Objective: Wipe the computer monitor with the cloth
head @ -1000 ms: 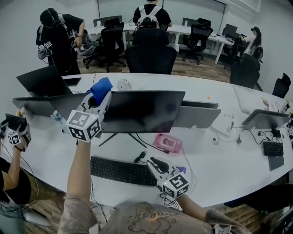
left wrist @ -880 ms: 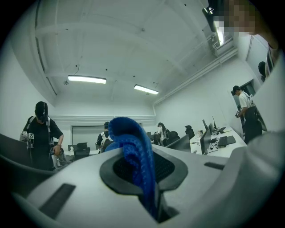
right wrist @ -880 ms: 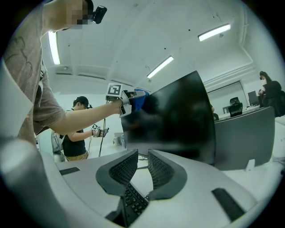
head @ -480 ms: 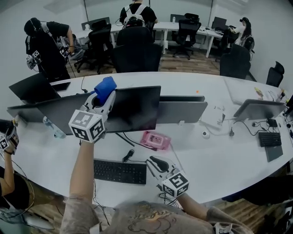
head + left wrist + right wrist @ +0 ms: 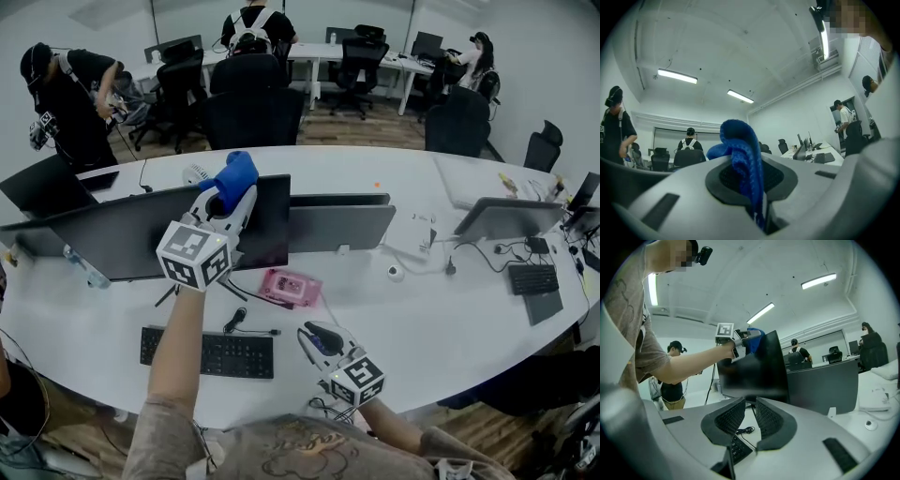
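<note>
A wide black monitor stands on the white table. My left gripper is raised at the monitor's top edge, near its right end. It is shut on a blue cloth that bulges out above the jaws. In the left gripper view the cloth hangs pinched between the pads of the left gripper. My right gripper hovers low over the table's front, right of the keyboard. The jaws of the right gripper stand together with nothing in them. The right gripper view shows the monitor and the cloth.
A pink pack and a black cable lie before the monitor's stand. A second grey monitor stands to the right. A laptop and small keyboard sit far right. Several people and office chairs are behind the table.
My left gripper has carried the cloth to the right along the monitor's top edge. The head view has swung so the table shifts left. The right gripper has hardly moved.
</note>
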The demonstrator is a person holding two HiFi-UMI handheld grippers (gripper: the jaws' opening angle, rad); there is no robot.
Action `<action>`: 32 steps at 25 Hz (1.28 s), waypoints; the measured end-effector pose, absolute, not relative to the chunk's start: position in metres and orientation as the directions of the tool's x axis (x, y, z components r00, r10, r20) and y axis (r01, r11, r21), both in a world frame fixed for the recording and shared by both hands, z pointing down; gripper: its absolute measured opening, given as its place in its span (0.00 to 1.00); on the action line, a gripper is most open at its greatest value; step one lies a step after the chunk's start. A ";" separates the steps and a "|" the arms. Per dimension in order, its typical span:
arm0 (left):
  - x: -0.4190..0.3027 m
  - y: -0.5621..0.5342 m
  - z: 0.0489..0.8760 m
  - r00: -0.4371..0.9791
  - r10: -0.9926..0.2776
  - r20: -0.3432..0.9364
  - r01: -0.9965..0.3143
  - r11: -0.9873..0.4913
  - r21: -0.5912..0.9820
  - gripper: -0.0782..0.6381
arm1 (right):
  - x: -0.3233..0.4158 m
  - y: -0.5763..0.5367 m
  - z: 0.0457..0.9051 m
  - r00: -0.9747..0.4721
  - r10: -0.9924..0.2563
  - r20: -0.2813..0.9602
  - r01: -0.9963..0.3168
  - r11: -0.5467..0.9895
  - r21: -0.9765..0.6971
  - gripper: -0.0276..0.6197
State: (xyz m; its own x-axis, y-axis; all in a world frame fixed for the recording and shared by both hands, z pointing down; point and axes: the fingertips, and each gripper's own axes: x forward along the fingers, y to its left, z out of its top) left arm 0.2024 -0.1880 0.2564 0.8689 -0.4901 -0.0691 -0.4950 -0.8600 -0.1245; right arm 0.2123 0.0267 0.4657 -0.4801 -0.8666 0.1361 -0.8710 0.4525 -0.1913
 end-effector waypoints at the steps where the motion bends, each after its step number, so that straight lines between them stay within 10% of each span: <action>1: 0.210 -0.186 0.257 0.875 -0.479 -0.069 -0.484 -0.866 -0.124 0.18 | 0.216 0.028 0.466 -0.474 -0.869 0.138 -0.874 0.447 -0.191 0.15; 16: 0.259 -0.165 0.263 0.924 -0.380 -0.054 -0.383 -0.914 -0.135 0.18 | 0.236 0.034 0.464 -0.407 -0.902 0.143 -0.906 0.379 -0.188 0.15; 32: 0.135 -0.153 0.245 0.877 -0.454 -0.156 -0.472 -0.875 -0.108 0.18 | 0.169 0.022 0.460 -0.479 -0.864 0.153 -0.875 0.457 -0.156 0.15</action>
